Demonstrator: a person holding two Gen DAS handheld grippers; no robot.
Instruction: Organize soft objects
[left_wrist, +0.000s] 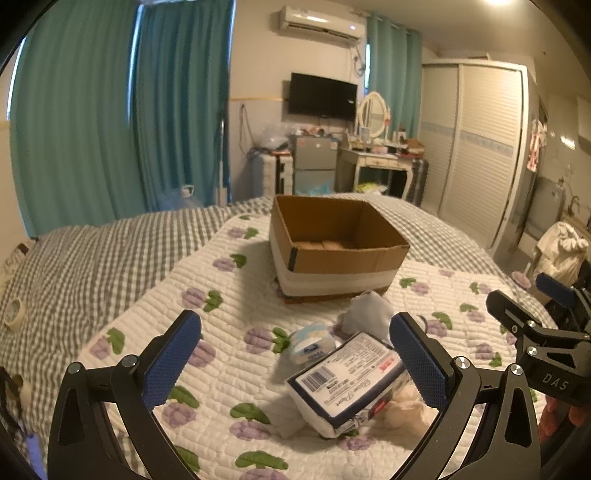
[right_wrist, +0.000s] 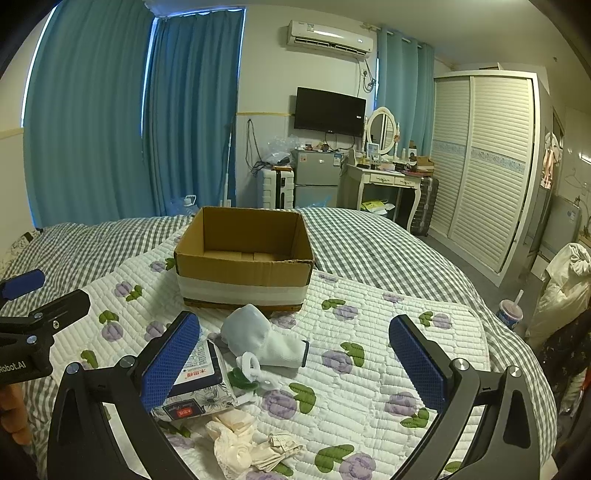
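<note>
An open cardboard box (left_wrist: 340, 254) (right_wrist: 243, 269) stands on the flowered quilt, nothing showing inside. In front of it lie a tissue pack (left_wrist: 351, 384) (right_wrist: 199, 384), a small round tissue pack (left_wrist: 312, 343), a pale blue-and-white sock (left_wrist: 369, 314) (right_wrist: 266, 336), a small white loop-shaped item (right_wrist: 251, 365) and cream lace cloth (right_wrist: 236, 439) (left_wrist: 410, 406). My left gripper (left_wrist: 295, 362) is open, hovering over the tissue pack. My right gripper (right_wrist: 295, 365) is open and empty, above the sock and lace. Each gripper shows at the edge of the other's view.
The flowered quilt (right_wrist: 369, 332) lies over a grey checked sheet (left_wrist: 92, 251). A roll of tape (left_wrist: 14, 312) sits on the sheet at far left. A drink cup (right_wrist: 509, 314) and a white bag (right_wrist: 565, 284) stand beside the bed on the right. Curtains, fridge, dresser and wardrobe are behind.
</note>
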